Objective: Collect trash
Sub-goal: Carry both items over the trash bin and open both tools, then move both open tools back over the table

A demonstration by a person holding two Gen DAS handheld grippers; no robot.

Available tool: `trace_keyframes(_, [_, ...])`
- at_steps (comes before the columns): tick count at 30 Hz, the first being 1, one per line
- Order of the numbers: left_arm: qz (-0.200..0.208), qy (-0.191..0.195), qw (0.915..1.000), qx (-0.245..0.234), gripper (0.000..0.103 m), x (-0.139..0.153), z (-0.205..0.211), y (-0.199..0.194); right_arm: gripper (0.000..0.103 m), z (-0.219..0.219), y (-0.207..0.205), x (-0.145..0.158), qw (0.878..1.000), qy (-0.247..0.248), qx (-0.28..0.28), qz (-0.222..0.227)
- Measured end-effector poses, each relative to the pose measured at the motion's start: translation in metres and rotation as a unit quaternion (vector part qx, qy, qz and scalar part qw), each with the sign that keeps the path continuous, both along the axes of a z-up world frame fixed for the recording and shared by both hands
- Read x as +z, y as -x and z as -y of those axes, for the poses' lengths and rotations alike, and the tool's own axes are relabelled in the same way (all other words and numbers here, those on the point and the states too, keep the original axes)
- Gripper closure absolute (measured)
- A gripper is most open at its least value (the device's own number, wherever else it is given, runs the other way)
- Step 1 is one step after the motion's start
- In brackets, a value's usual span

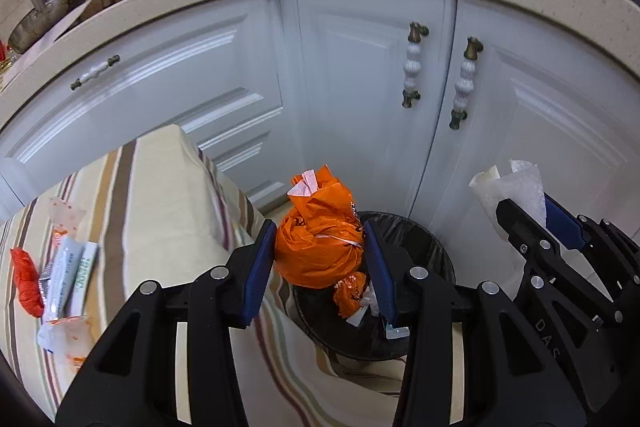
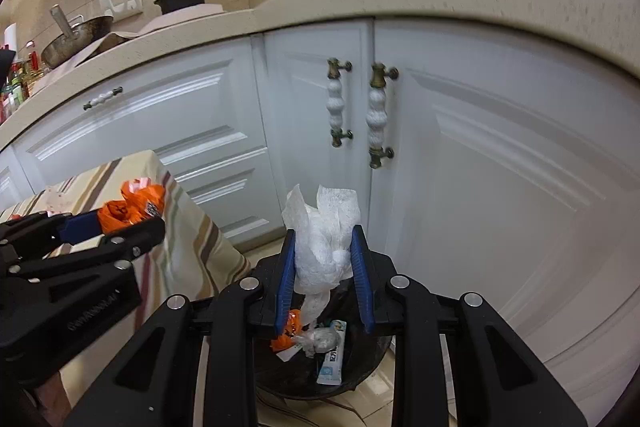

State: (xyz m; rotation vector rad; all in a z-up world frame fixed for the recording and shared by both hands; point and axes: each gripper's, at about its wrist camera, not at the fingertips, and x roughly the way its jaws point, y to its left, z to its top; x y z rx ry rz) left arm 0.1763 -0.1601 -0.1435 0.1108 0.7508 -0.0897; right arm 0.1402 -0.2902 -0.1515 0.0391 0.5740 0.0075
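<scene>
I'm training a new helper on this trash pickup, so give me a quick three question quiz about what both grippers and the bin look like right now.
1. True or false: the left gripper holds a crumpled orange plastic bag.
2. What does the right gripper grip? A) white paper towel B) sachet C) nothing
3. Fill in: both grippers hang above the black ____.

Key:
1. True.
2. A, the white paper towel.
3. Trash bin, already holding some wrappers; more wrappers lie on the striped tablecloth.
</scene>
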Motion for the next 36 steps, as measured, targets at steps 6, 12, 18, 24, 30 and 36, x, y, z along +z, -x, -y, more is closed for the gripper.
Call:
trace_keyframes(6, [-0.021,-0.014,0.9997,-0.001,0.049,-0.024,0.014,-0.021,0.075,0.010,-0.016,-0.018,1.000,-0.009,-0.004,-0.015])
trace_keyframes(12, [-0.040,-0.024,0.9988,0.017,0.033,-0.041,0.011,-0.038,0.050,0.016,-0.029,-0.031,1.000,-0.004,-0.016,-0.022])
trace_keyframes(18, [-0.028,-0.021,0.9992,0.017,0.028,-0.033,0.004,-0.035,0.050,0.018,-0.027,-0.025,1.000,0.000,-0.020,-0.017])
trace_keyframes(24, [-0.006,-0.004,0.9997,0.024,0.029,-0.008,-0.015,-0.018,0.050,0.010,-0.015,-0.008,1.000,0.001,-0.017,-0.005])
trace_keyframes(30, [0.023,0.001,0.9986,0.048,0.029,0.022,-0.058,0.013,0.047,-0.016,-0.001,0.015,1.000,-0.003,0.004,0.012])
trace_keyframes(36, [0.037,-0.003,0.9943,0.100,0.029,0.043,-0.124,0.049,0.047,-0.066,0.010,0.030,0.998,-0.012,0.051,0.021])
